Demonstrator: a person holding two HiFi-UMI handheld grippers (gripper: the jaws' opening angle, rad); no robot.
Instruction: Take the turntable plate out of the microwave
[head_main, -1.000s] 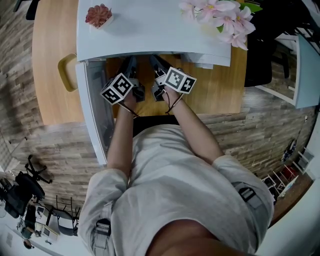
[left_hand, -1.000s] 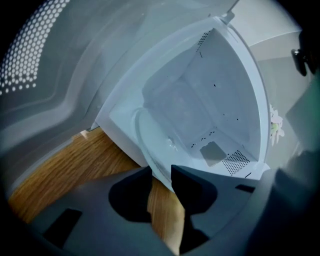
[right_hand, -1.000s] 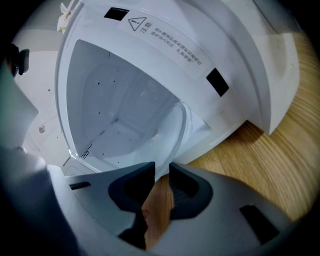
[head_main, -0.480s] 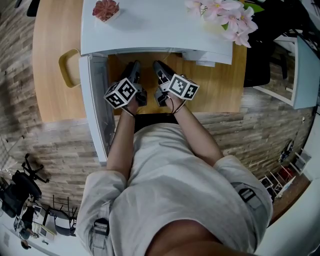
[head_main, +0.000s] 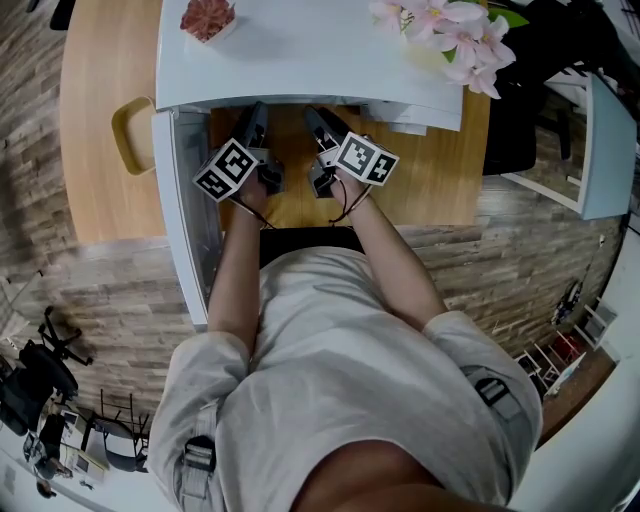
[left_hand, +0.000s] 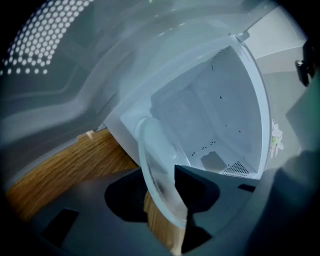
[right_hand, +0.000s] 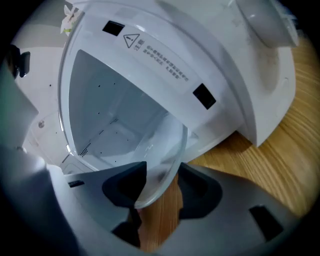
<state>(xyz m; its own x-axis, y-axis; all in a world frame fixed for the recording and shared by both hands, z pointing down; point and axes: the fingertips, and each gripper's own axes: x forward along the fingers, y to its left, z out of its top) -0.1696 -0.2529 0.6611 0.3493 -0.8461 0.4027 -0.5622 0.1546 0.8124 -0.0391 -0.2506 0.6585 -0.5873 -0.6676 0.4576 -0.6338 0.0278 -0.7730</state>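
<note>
The clear glass turntable plate (left_hand: 154, 165) lies at the mouth of the white microwave (head_main: 300, 50), its near rim over the wooden table. My left gripper (left_hand: 157, 192) straddles the plate's left rim. Its jaws have just been opening and now stand apart, with a gap beside the glass. My right gripper (right_hand: 162, 172) straddles the right rim of the plate (right_hand: 161, 145); its jaws have also just been opening and no longer press the glass. In the head view the left gripper (head_main: 256, 118) and right gripper (head_main: 318, 122) reach side by side under the microwave's front edge.
The microwave door (head_main: 185, 200) hangs open on the left, close to my left arm. The microwave stands on a wooden table (head_main: 430, 170). A yellow mug (head_main: 130, 135) stands left of the door. A pink succulent (head_main: 207, 18) and pink flowers (head_main: 440, 30) rest on the microwave.
The left gripper has shifted a little to the left and toward the microwave. The right gripper has hardly moved.
</note>
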